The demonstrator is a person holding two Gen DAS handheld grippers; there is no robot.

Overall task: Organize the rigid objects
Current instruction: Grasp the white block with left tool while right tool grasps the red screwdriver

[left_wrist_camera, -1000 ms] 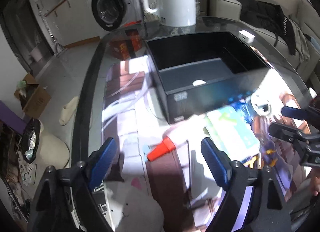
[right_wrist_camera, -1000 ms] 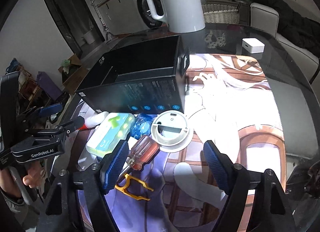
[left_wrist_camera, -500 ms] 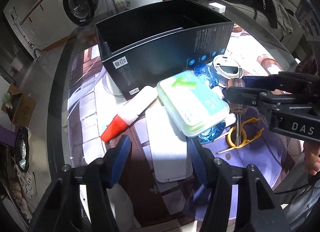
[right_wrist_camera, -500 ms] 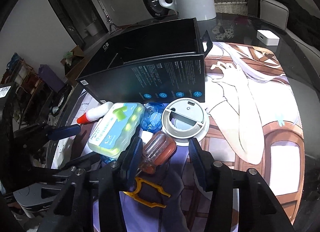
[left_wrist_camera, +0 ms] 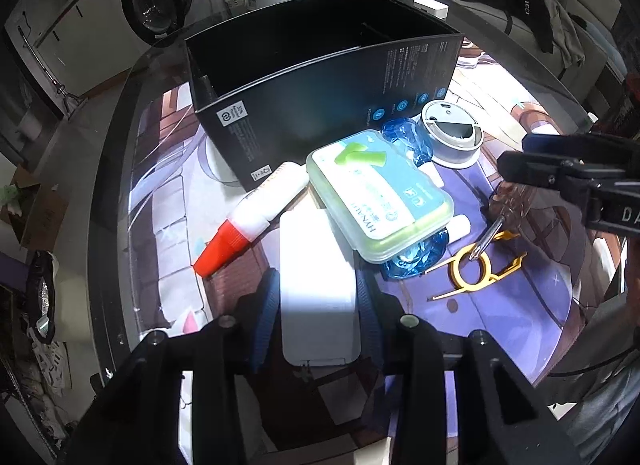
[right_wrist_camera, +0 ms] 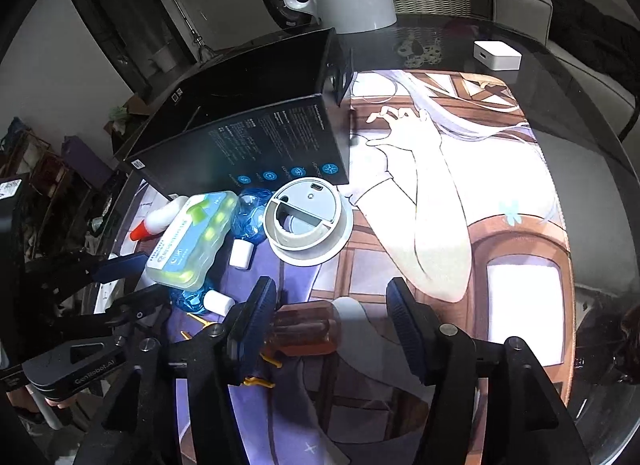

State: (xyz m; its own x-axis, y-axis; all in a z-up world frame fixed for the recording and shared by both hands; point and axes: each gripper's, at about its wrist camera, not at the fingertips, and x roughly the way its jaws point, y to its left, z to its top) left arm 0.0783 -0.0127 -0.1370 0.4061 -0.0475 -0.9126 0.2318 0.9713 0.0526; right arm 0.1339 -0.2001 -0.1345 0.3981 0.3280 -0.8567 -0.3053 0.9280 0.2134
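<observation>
Honestly, I judge the sorting barely begun: my black box (left_wrist_camera: 320, 77) stands open on the glass table (right_wrist_camera: 580, 169), and what I can see of its inside holds nothing, while every loose item lies on the printed mat (right_wrist_camera: 440, 225) in front of it. Largest of the pile is the white flat block (left_wrist_camera: 318, 297); my left gripper (left_wrist_camera: 316, 305) has its pads pressed to both long sides, pinching it, with the block resting on the mat. Next, the green-lidded case (left_wrist_camera: 380, 197) lies on blue crumpled plastic (left_wrist_camera: 412, 261), its corner over the block's far end. The round white-and-grey disc (right_wrist_camera: 308, 221) sits just beside the box wall, the red-capped glue tube (left_wrist_camera: 256, 213) against its left corner. My right gripper (right_wrist_camera: 332, 317) is spread, its left pad touching the amber screwdriver handle (right_wrist_camera: 304, 329), the right pad apart. Smallest: the yellow clip (left_wrist_camera: 476, 269) under the screwdriver tip.

Hidden from me: the box floor nearest the front wall, the block's near end behind my fingers, and most of the screwdriver shaft.
</observation>
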